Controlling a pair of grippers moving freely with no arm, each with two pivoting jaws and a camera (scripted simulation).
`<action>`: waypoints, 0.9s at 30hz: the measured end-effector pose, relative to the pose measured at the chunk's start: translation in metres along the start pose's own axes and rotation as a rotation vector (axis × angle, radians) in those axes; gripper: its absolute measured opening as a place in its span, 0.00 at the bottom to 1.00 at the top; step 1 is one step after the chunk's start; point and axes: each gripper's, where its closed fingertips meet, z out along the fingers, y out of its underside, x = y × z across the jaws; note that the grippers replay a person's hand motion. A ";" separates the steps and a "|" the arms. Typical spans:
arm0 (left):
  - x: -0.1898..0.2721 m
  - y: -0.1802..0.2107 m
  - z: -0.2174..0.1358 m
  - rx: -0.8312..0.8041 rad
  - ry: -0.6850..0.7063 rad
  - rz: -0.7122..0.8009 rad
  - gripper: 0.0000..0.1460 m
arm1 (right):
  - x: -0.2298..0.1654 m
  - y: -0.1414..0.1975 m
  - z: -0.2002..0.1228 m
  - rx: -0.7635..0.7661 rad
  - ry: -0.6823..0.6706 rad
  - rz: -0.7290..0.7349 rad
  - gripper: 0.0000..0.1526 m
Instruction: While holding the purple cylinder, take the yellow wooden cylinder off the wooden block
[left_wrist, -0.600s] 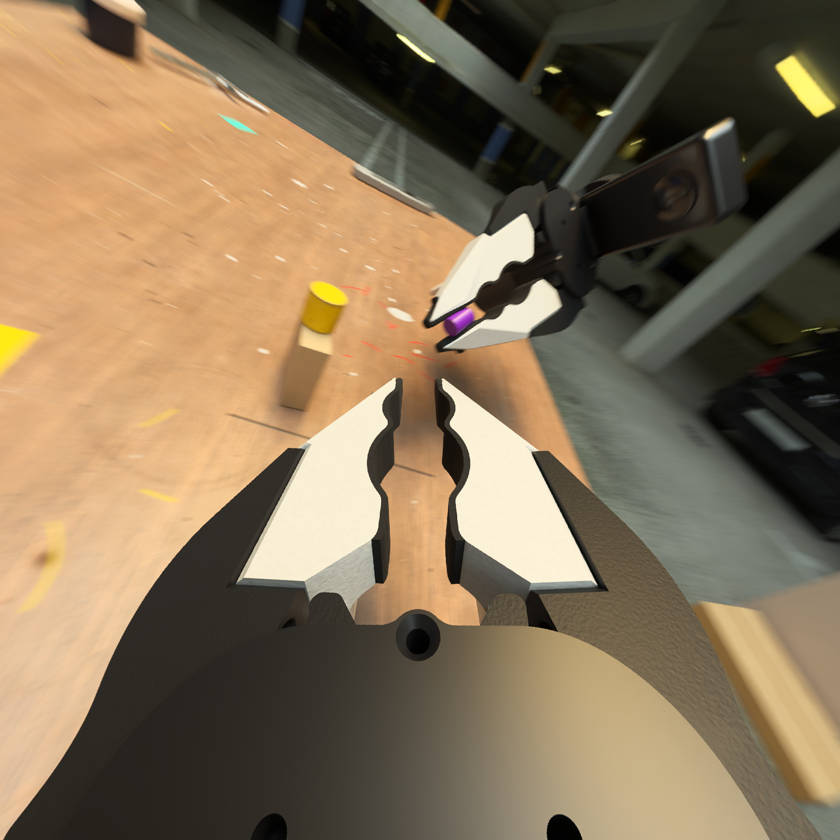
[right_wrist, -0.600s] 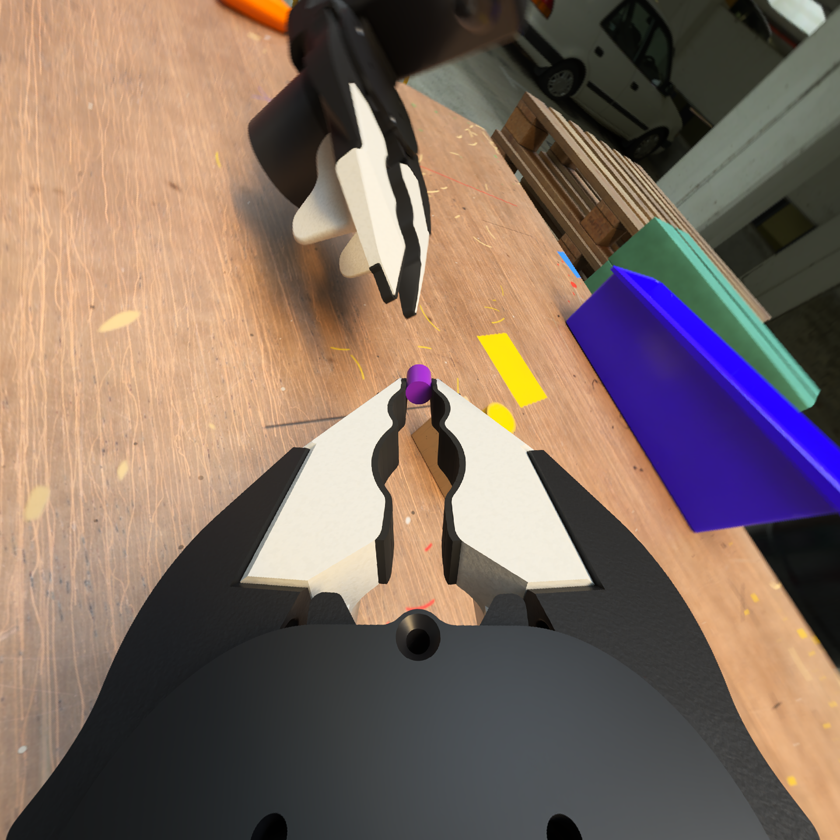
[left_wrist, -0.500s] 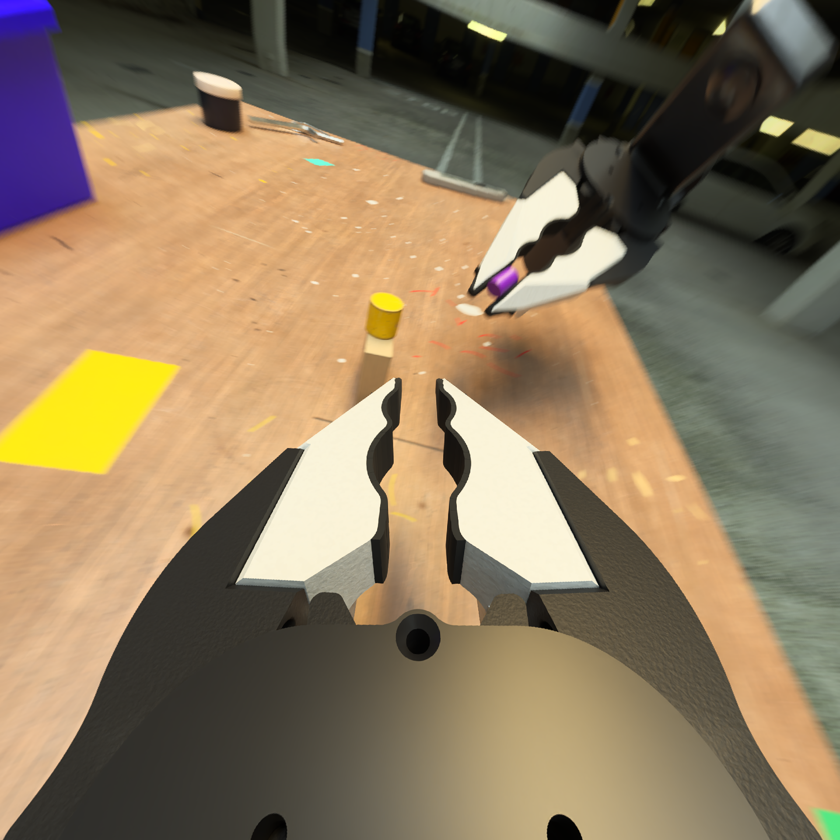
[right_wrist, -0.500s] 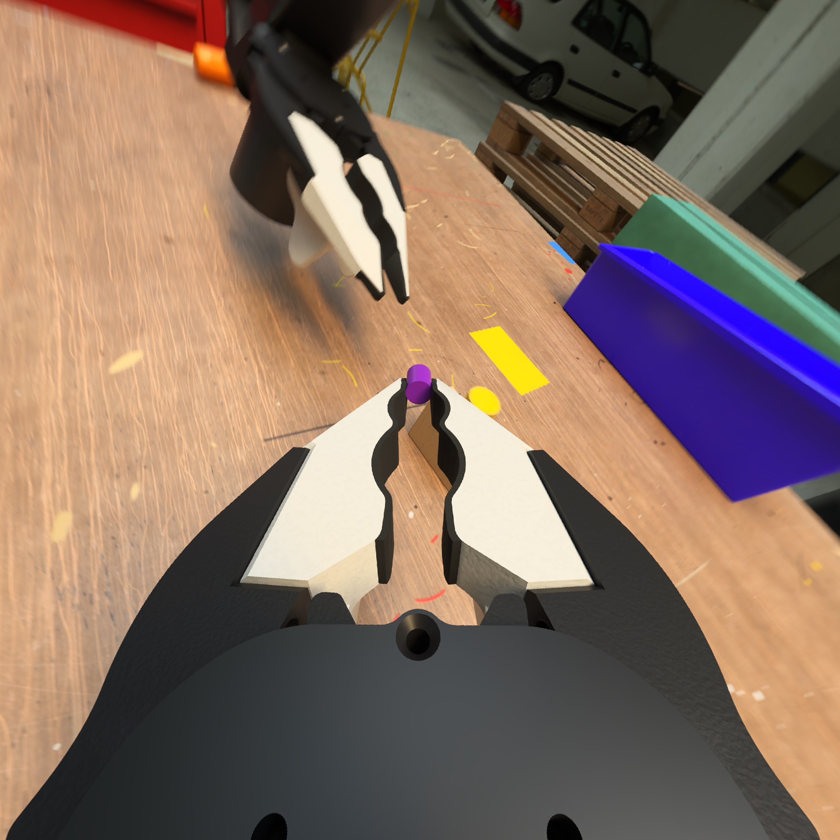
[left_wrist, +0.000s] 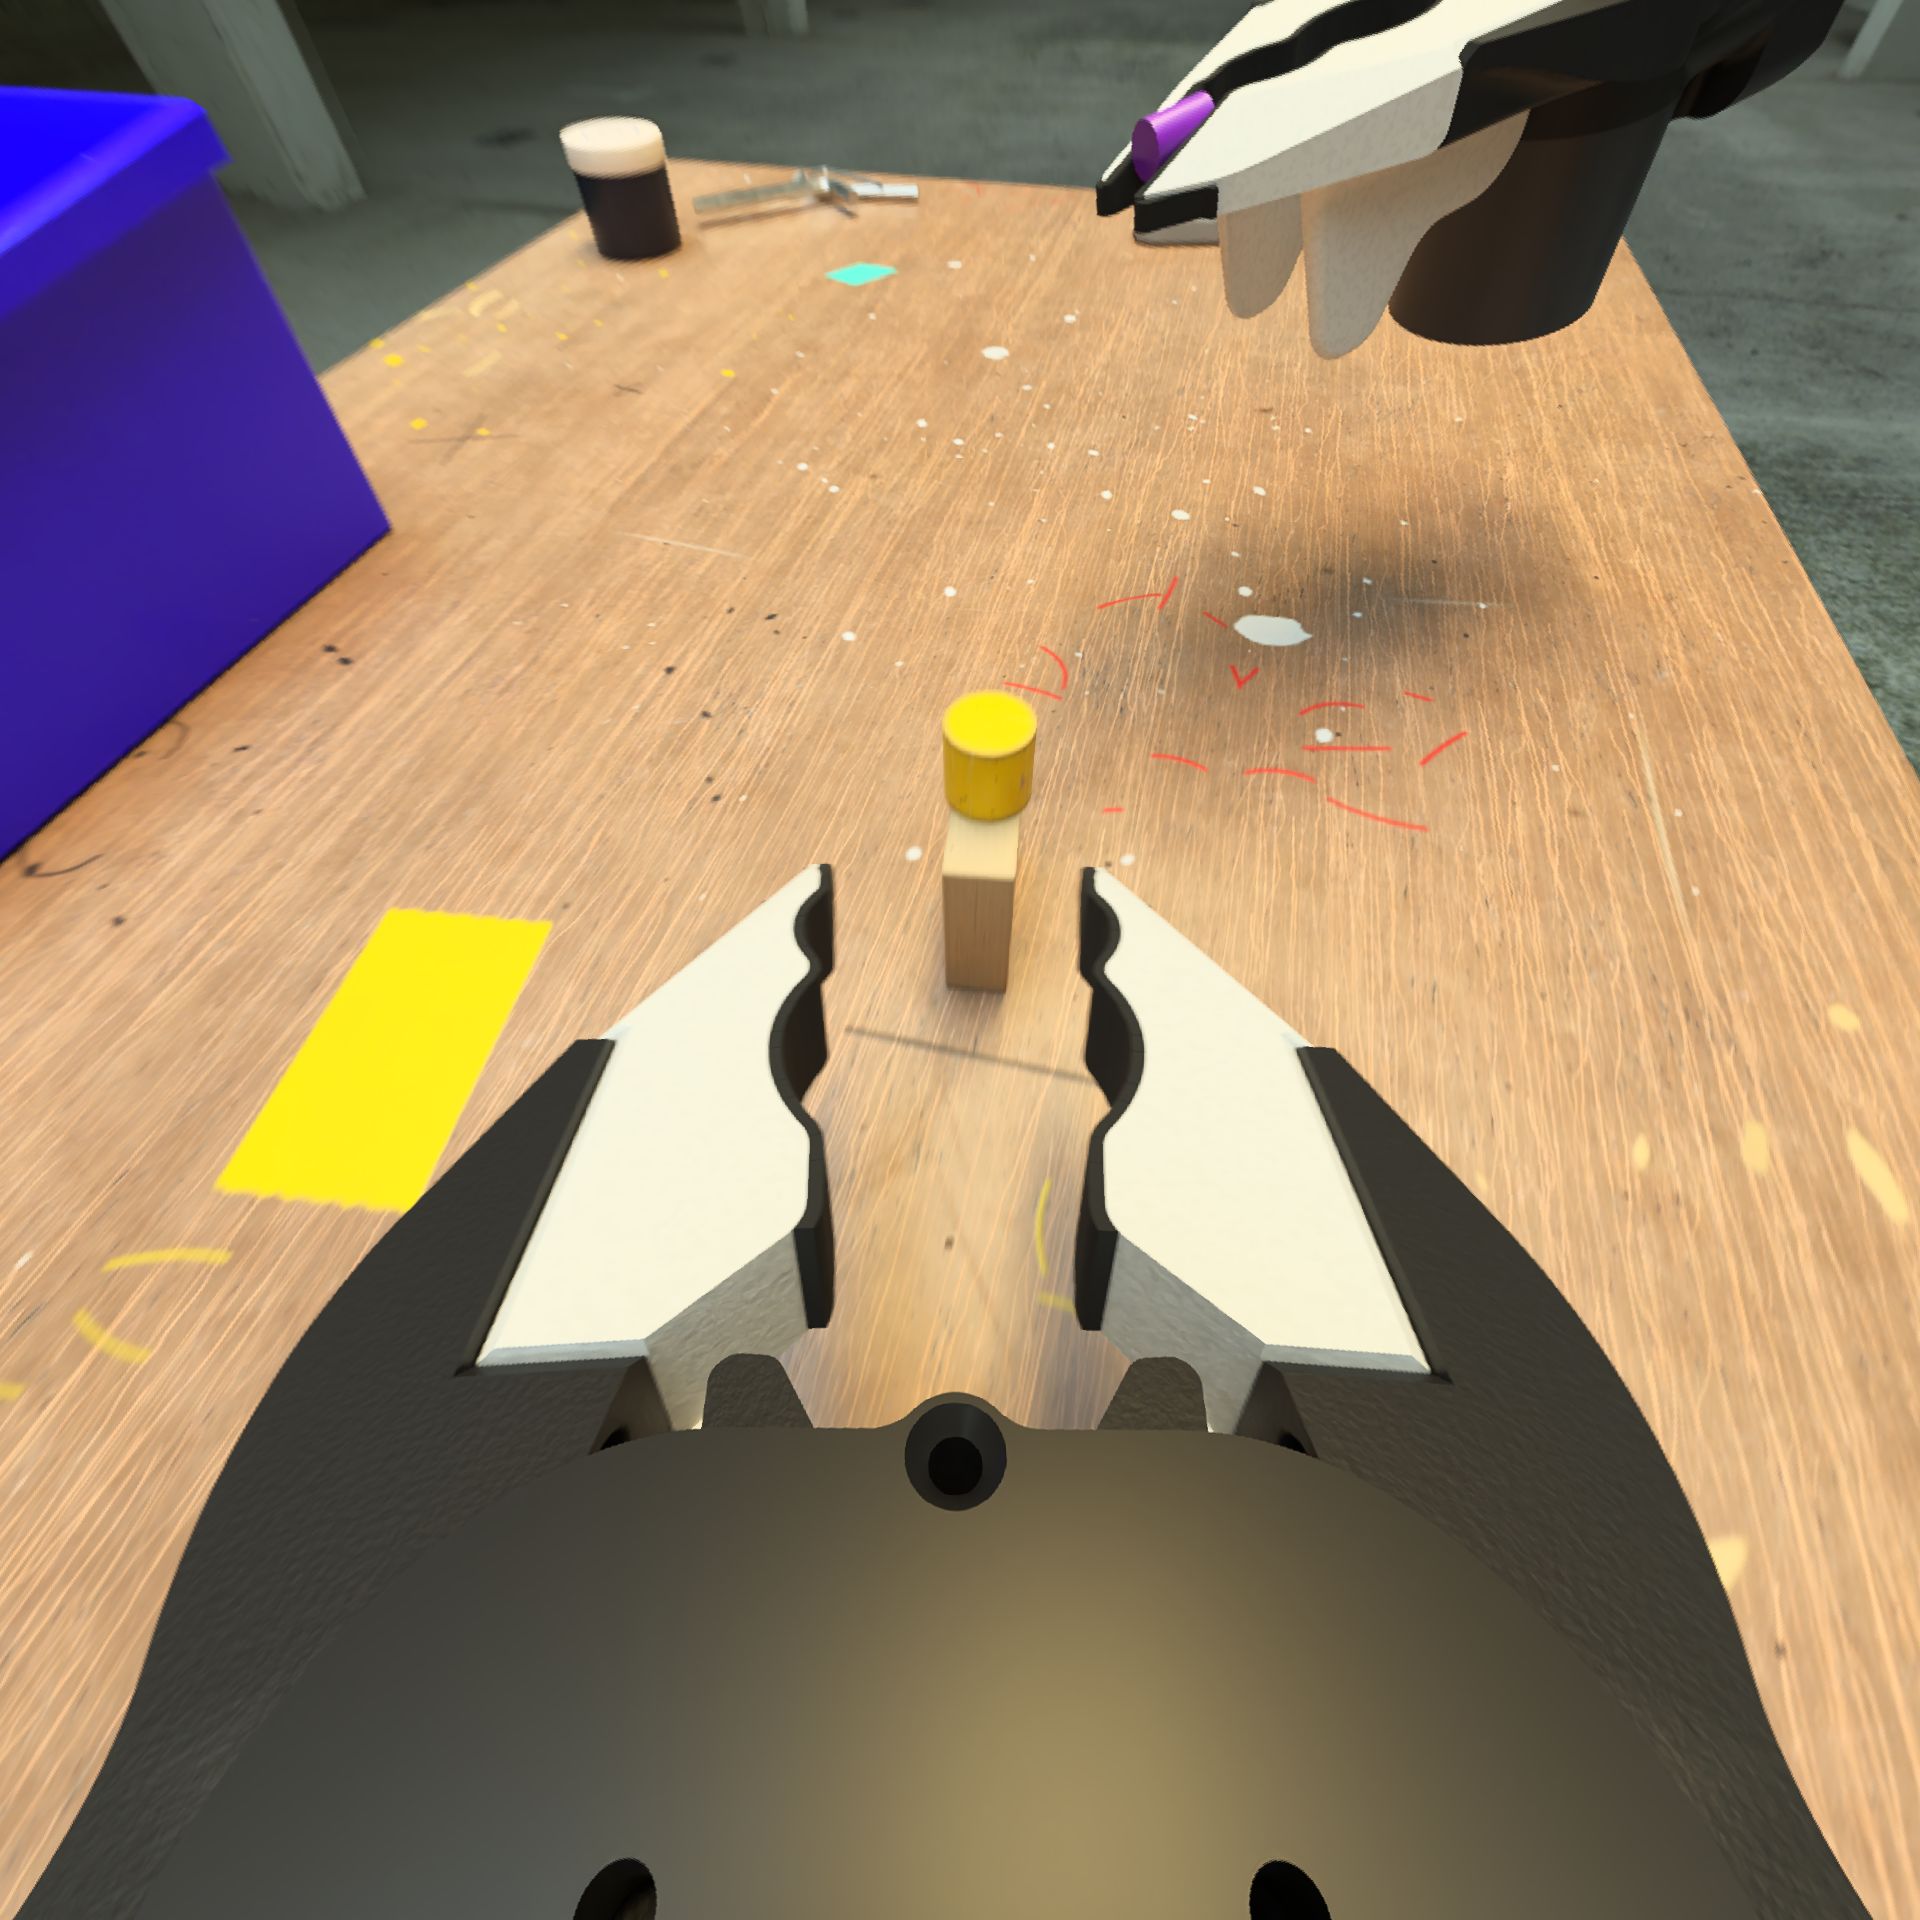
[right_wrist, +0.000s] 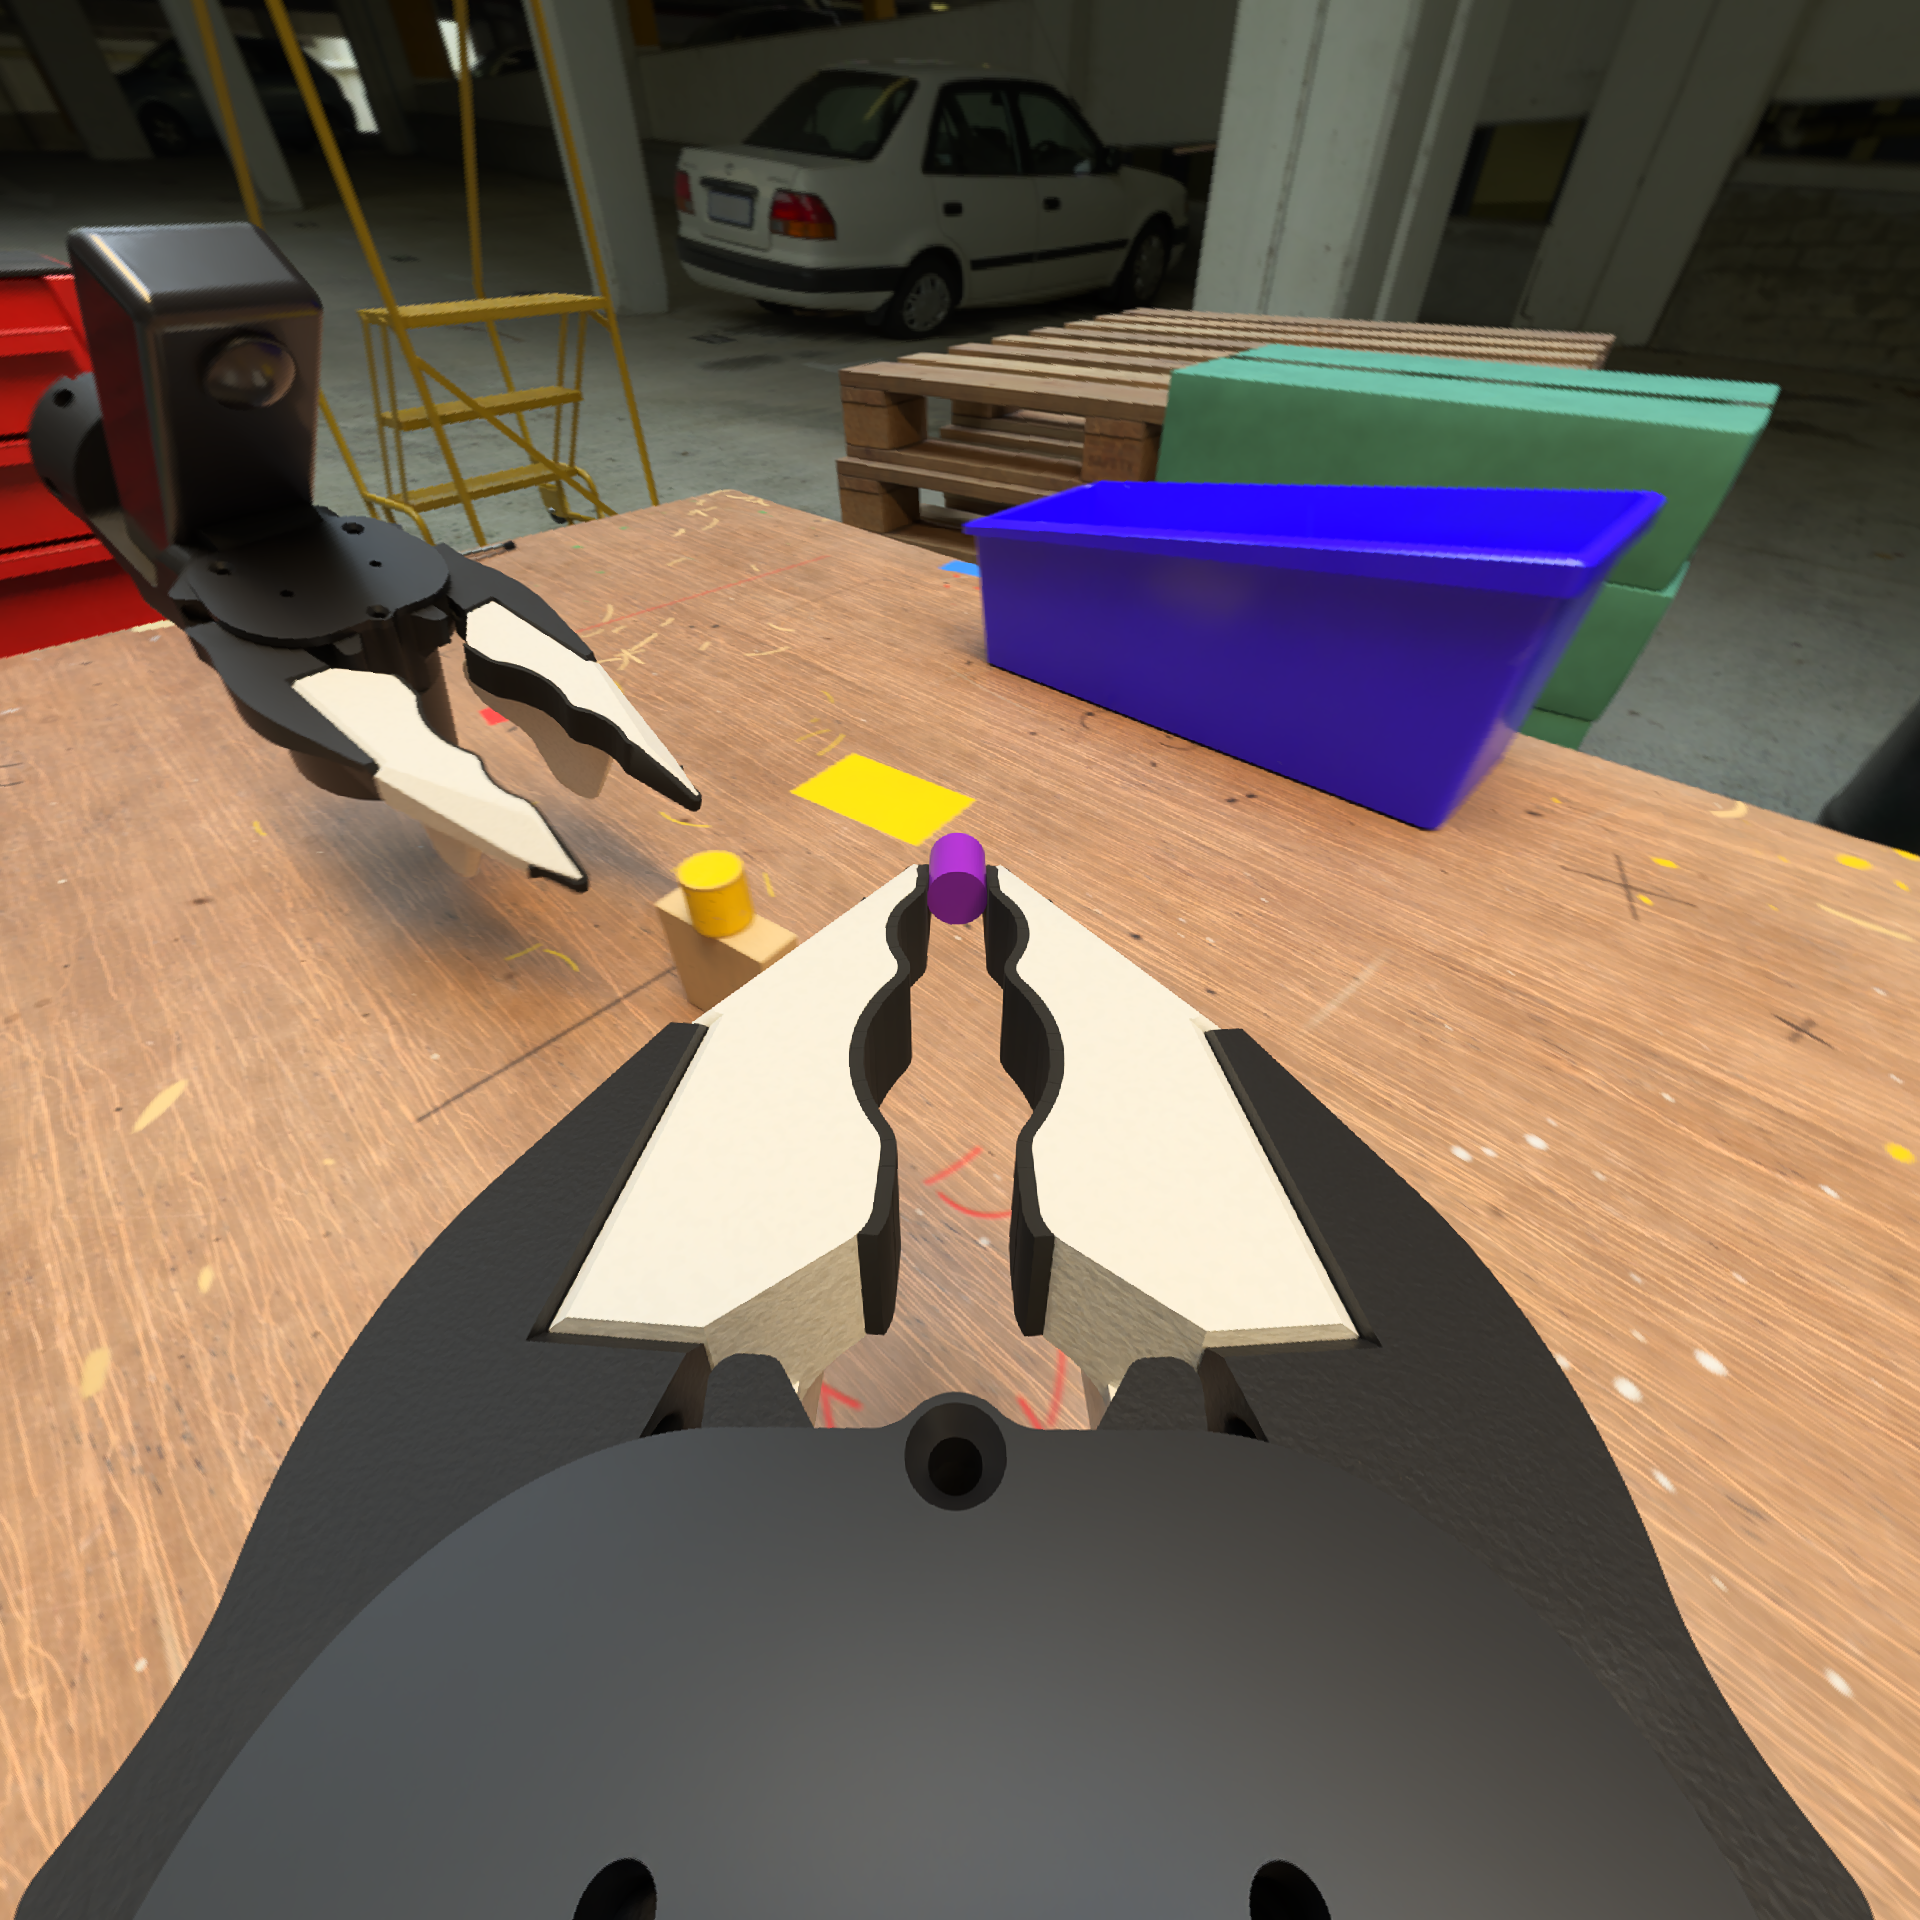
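just ahead of the gaping, empty left gripper (left_wrist: 954, 883), yellow wooden cylinder (left_wrist: 988, 755); right gripper (right_wrist: 956, 883) around purple cylinder (right_wrist: 955, 879)

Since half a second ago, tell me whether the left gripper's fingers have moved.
Yes. The left gripper has opened: its fingers were nearly together and now stand wide apart, framing the wooden block under the yellow wooden cylinder.

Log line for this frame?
left gripper: open, facing yellow cylinder | yellow cylinder: on wooden block | right gripper: holding purple cylinder
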 end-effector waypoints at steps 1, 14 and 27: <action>0.001 -0.003 0.008 -0.023 0.008 -0.008 0.38 | 0.007 0.001 -0.004 -0.004 0.010 0.009 0.06; 0.013 -0.014 0.047 -0.106 -0.018 0.499 0.15 | 0.025 0.016 -0.025 0.005 0.006 0.019 0.06; 0.034 0.004 0.038 -0.130 -0.315 1.470 0.15 | 0.007 0.011 -0.028 0.025 -0.076 -0.052 0.06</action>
